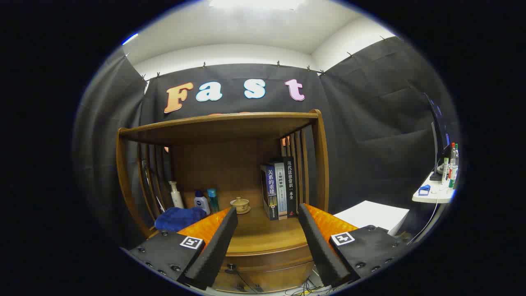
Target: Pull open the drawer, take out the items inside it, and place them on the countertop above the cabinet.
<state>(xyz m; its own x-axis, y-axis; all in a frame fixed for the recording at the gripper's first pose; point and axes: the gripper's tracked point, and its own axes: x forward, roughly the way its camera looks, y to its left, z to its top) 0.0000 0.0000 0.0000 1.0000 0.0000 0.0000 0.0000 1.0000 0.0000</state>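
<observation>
Drawer (263, 263) front sits shut at the bottom of the wooden cabinet (324, 164), directly below and between the two fingers, with a small dark knob (232, 267) near the left finger's tip. The cabinet is the biggest thing ahead: a brown frame with slatted sides, a flat top board and an open shelf space whose floor is the table (263, 234) above the drawer. On that table, at the right, three books (280, 189) stand upright, spines facing out, leaning against the right slats. At the left lies a crumpled blue cloth (178, 218), just beyond the left finger. Behind the cloth stand a pale slim vase (176, 195), a white bottle with a blue cap (201, 201) and a teal bottle (213, 200), close together. A small tan lidded cup (240, 204) rests on a saucer near the middle back. The claw (267, 246) is spread wide, holding nothing, its fingers hovering over the table's front edge. Off to the right, well apart, a white side surface (433, 196) carries several bottles.
</observation>
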